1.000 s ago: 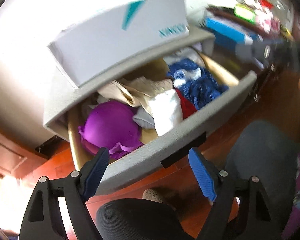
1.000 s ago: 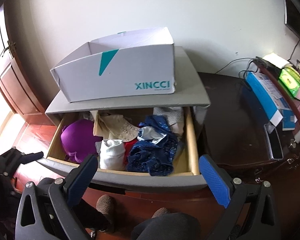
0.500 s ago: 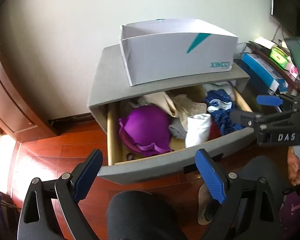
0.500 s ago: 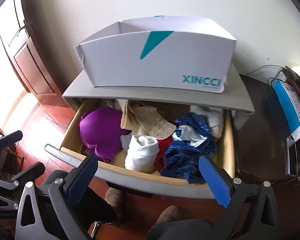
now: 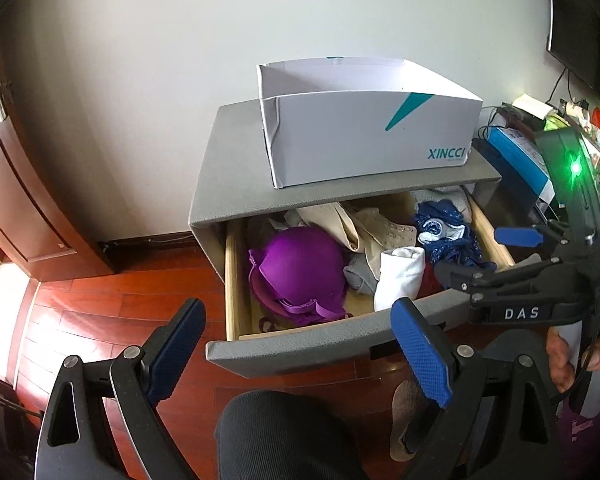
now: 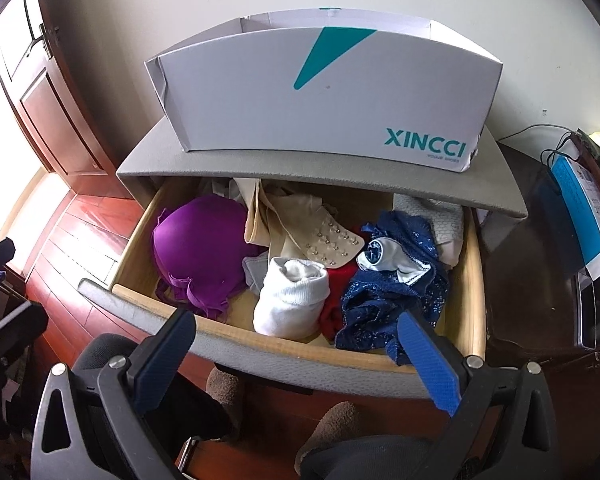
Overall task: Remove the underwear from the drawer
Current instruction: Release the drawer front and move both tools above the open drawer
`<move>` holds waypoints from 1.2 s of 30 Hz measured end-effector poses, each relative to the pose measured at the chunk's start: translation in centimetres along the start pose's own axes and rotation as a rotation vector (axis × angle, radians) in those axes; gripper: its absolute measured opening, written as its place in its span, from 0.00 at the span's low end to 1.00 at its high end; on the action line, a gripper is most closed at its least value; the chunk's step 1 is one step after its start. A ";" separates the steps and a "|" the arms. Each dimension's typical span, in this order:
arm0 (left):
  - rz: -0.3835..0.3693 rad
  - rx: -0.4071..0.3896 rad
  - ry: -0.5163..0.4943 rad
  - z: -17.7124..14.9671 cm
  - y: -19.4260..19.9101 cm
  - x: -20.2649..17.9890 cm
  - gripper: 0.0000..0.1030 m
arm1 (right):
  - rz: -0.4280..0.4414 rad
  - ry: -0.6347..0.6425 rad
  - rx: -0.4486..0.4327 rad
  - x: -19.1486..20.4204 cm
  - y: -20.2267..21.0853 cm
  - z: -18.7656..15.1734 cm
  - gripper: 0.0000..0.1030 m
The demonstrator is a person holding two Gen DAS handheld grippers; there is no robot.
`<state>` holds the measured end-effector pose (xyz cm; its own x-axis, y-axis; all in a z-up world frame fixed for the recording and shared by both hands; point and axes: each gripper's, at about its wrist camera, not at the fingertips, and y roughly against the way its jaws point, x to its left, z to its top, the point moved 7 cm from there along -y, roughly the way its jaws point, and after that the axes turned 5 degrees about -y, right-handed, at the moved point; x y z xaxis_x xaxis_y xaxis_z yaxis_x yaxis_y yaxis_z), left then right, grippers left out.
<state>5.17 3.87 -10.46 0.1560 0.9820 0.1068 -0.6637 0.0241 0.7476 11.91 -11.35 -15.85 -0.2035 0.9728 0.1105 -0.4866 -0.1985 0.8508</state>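
The grey drawer stands pulled open and full of clothes. Inside lie a purple bra, beige garments, a white rolled piece, a red piece and blue lace underwear. My right gripper is open and empty, just over the drawer's front edge; it also shows in the left wrist view above the drawer's right end. My left gripper is open and empty, in front of the drawer.
A white XINCCI box stands on the grey cabinet top. A dark side table with a blue box and cables is to the right. A wooden door is left. My knees are below.
Both grippers have moved closer to the open drawer. The left view has swung level and to the left; the right gripper has come in over the drawer's right front.
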 end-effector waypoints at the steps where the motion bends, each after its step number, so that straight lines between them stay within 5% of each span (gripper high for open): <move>1: -0.005 0.003 0.005 0.0 0.0 0.1 0.90 | 0.001 0.000 0.000 0.1 0.0 0.0 1.00; 31: -0.033 0.001 0.075 0.0 -0.1 0.7 0.90 | 0.019 -0.031 -0.028 0.8 0.9 -0.2 1.00; 36: 0.039 -0.031 0.112 0.0 -0.2 2.0 0.94 | 0.023 -0.025 -0.033 1.2 1.3 -0.4 1.00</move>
<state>5.61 5.78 -10.35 0.0476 0.9971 0.0600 -0.6900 -0.0106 0.7237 10.68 -10.49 -14.88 -0.1944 0.9704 0.1431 -0.5097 -0.2246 0.8305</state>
